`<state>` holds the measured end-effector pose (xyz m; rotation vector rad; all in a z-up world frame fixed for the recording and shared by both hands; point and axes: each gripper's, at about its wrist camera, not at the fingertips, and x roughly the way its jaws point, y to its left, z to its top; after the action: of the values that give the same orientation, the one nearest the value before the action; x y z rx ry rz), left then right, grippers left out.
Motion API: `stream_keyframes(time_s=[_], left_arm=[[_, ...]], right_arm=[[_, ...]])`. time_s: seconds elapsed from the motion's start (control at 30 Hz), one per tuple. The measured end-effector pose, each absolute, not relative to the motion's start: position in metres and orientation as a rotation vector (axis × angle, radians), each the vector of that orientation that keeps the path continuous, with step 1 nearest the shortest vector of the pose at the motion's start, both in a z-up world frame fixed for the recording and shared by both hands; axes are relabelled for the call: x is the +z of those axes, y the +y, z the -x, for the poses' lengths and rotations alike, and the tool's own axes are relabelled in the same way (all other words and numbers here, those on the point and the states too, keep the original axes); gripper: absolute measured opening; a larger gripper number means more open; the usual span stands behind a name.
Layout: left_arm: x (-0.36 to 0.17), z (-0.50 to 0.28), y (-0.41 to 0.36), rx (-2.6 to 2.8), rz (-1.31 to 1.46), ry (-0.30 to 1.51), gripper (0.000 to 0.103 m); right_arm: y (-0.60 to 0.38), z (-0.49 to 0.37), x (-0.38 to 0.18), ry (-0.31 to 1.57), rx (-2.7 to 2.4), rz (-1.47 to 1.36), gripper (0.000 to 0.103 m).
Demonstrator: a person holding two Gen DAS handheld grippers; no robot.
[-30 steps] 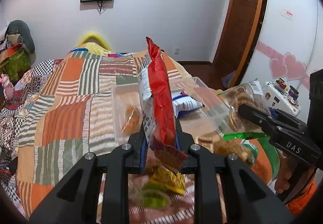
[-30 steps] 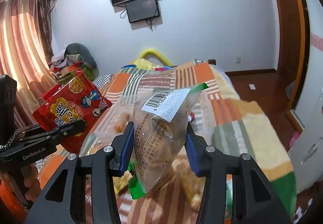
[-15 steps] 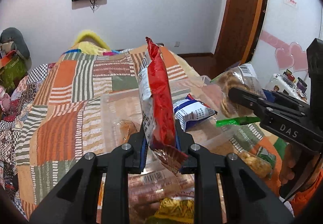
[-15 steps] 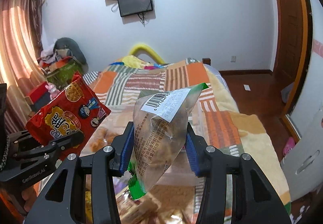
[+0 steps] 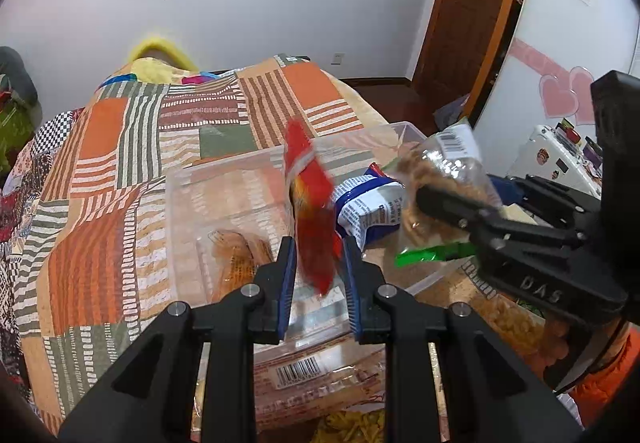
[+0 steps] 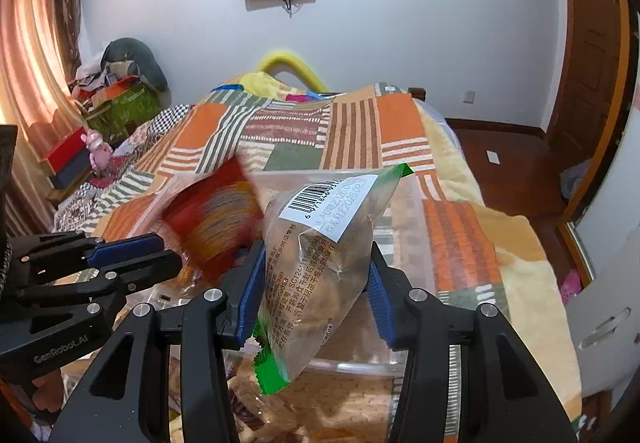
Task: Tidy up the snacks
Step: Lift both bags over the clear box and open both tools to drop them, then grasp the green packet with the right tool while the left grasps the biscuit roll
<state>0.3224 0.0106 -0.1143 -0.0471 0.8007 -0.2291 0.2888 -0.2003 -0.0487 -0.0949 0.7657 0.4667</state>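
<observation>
My left gripper [image 5: 318, 275] is open, and a red snack bag [image 5: 312, 203] is blurred, falling out from between its fingers over a clear plastic bin [image 5: 188, 203] on the bed. The red bag also shows blurred in the right wrist view [image 6: 212, 219], beside the left gripper [image 6: 132, 255]. My right gripper [image 6: 316, 291] is shut on a clear bag of brown pastries [image 6: 316, 255] with a green edge, held above the bin [image 6: 404, 203]. In the left wrist view the pastry bag [image 5: 440, 187] hangs over the bin's right side.
The bin holds a blue-white packet [image 5: 368, 207] and an orange-brown packet [image 5: 236, 255]. More snack packets [image 5: 320, 375] lie on the bed in front of the bin. The patchwork quilt [image 5: 120, 171] covers the bed. A wooden door [image 5: 468, 15] stands at the right.
My left gripper has opened and let go of the red bag, which drops toward the bin. Both grippers have moved forward over the bin. The right gripper still holds the pastry bag.
</observation>
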Motion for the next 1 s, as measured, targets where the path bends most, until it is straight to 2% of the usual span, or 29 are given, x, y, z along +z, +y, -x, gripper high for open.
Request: stream_keyframes(time_s=[0.2, 0.27, 0.37, 0.8, 1.0], left_arm=[[-0.11, -0.319, 0.015, -0.216, 0.056, 0.794, 0.023], [-0.107, -0.316, 0.019, -0.209, 0.066, 0.791, 0.024], [-0.1, -0.309, 0.027, -0.198, 0.08, 0.775, 0.032], [-0.079, -0.255, 0.059, -0.138, 0.017, 0.707, 0.06], [-0.094, -0.225, 0.077, -0.121, -0.009, 0.752, 0.066]], right_arm=[[-0.197, -0.286, -0.047, 0.778, 0.454, 0.13, 0.05], [-0.197, -0.286, -0.044, 0.774, 0.457, 0.126, 0.056], [-0.202, -0.281, -0.036, 0.752, 0.464, 0.109, 0.061], [-0.229, -0.252, -0.018, 0.689, 0.466, 0.056, 0.068], [-0.251, -0.237, -0.021, 0.709, 0.429, 0.053, 0.07]])
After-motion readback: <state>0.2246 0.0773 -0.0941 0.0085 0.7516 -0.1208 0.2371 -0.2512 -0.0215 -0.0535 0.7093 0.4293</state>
